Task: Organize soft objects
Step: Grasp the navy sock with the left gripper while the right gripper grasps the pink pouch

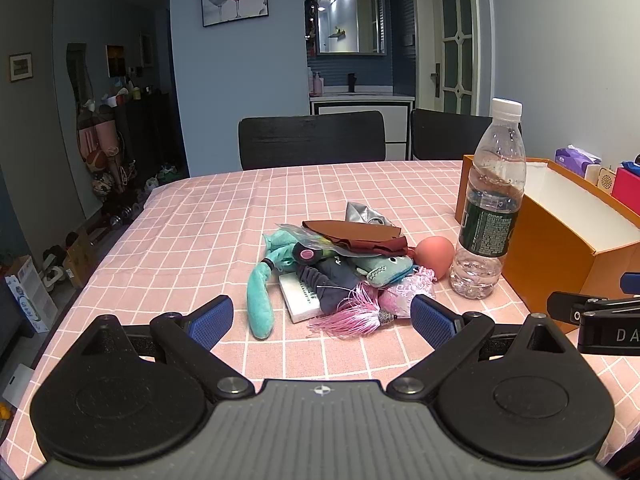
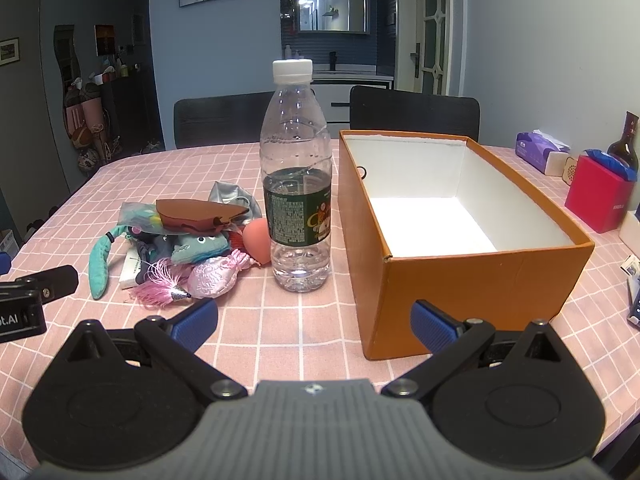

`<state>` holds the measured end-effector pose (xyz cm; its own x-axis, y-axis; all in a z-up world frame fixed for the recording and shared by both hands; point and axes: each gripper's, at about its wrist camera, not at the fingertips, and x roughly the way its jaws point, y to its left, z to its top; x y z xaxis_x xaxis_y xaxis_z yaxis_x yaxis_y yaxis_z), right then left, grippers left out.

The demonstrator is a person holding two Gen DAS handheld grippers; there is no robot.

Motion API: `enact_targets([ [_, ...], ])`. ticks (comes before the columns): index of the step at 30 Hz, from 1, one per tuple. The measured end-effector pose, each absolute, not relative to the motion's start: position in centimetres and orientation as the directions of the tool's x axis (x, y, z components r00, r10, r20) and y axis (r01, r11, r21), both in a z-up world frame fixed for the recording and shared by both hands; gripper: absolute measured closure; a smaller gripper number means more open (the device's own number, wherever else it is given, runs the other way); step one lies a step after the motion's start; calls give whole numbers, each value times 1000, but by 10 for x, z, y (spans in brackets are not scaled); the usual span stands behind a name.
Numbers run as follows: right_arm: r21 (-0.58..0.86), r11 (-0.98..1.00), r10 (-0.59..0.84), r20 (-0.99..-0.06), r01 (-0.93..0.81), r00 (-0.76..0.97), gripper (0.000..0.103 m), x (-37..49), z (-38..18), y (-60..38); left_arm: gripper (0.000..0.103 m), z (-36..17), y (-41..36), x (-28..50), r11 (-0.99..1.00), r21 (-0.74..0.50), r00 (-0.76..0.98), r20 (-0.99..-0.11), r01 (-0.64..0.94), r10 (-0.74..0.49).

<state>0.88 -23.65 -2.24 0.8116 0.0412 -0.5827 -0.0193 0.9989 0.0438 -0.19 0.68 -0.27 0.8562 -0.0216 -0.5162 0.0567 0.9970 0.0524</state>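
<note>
A pile of soft things (image 1: 340,264) lies mid-table: a teal plush strip (image 1: 259,300), a brown leather piece (image 1: 352,230), a pink tassel (image 1: 352,316), a pink satin pouch (image 2: 214,274) and a peach sponge egg (image 1: 435,254). My left gripper (image 1: 322,318) hovers open just in front of the pile, holding nothing. An orange box (image 2: 460,276) with a white, empty inside stands to the right. My right gripper (image 2: 314,324) is open and empty, near the box's front left corner.
A half-full water bottle (image 2: 297,184) stands between the pile and the box. A white card packet (image 1: 298,298) lies under the pile. A red box (image 2: 598,196), tissue pack (image 2: 538,152) and dark bottle (image 2: 626,148) sit far right. Two black chairs (image 1: 312,138) stand behind the pink checked tablecloth (image 1: 200,232).
</note>
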Motion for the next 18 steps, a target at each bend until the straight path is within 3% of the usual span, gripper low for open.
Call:
enact_targets([
  [7,51,998,52,-583,-27,811,3,11,-23,-235,0,-4,8,-2,997,44,854,-518,68,-36],
  [11,67,994,105,-571,-82,814,3,14,-25,-228,0,-7,17,1,991,-19,837,-534,129,-120],
  [13,63,991,132,-562,-117,817,10,19,-28,-221,0,-11,22,5,984,-54,823,-542,170,-172],
  [15,48,986,161,-558,-162,814,26,25,-33,-211,12,-16,26,13,978,-63,804,-561,198,-199],
  [17,37,978,191,-566,-207,802,33,35,-40,-199,33,-22,28,23,971,-58,783,-580,233,-223],
  [18,35,972,210,-569,-231,795,39,41,-44,-194,35,-25,29,28,967,-58,778,-583,249,-235],
])
